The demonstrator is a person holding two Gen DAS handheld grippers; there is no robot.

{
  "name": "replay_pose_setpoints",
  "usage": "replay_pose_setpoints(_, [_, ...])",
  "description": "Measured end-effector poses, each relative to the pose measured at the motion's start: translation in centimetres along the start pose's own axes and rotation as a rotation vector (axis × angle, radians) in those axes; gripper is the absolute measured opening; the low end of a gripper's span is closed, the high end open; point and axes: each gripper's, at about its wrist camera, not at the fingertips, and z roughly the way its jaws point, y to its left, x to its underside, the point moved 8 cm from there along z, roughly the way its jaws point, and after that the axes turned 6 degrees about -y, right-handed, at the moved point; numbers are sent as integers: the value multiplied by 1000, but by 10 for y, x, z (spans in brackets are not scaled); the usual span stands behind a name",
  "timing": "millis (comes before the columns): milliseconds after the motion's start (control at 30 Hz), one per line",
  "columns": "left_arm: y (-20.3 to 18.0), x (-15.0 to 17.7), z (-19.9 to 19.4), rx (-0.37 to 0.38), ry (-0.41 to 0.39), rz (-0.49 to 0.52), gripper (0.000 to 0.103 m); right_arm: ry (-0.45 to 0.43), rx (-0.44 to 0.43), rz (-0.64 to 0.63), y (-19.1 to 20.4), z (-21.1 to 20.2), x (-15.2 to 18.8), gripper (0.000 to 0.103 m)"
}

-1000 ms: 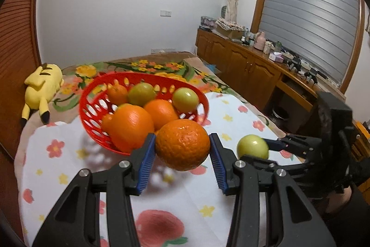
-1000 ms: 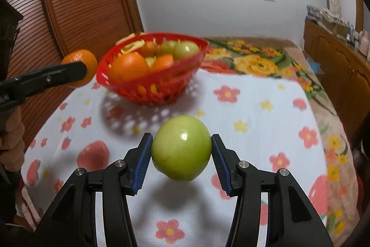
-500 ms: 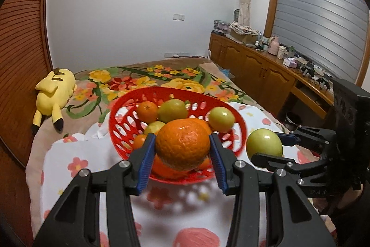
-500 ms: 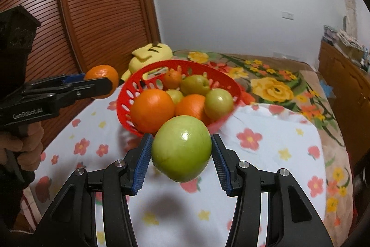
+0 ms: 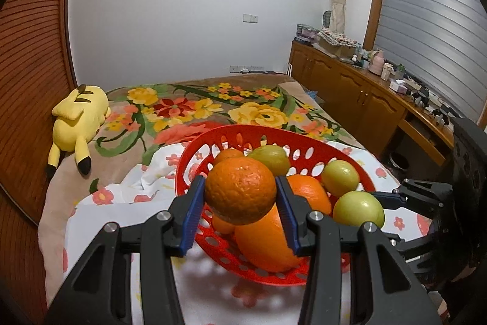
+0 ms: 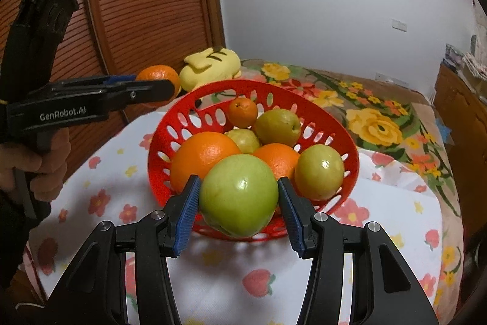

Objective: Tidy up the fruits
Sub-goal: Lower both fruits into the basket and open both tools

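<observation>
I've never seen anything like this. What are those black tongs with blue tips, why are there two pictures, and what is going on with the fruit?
There is no robot here. A person holds a hand-squeezed gripper in each hand, and each gripper carries a wide-angle camera looking forward along its two fingers. That gives one picture per hand.

In the left-hand picture, the left gripper is closed on an orange. In the right-hand picture, the right gripper is closed on a green apple; there you also see the other gripper from the side, with the person's hand around its grip.

Both fruits are held up near a red basket that already holds oranges and green fruit. It stands on a flowered cloth spread over a bed. A yellow plush toy lies further back.
</observation>
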Motion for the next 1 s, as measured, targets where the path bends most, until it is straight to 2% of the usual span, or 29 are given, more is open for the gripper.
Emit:
replay_pose_setpoints(500, [15, 9, 50, -22, 65, 0, 44, 18, -12, 7, -5, 15, 6, 53])
replay_pose_setpoints(1000, [20, 19, 68, -61, 109, 19, 45, -19, 4, 34, -8, -1, 4, 54])
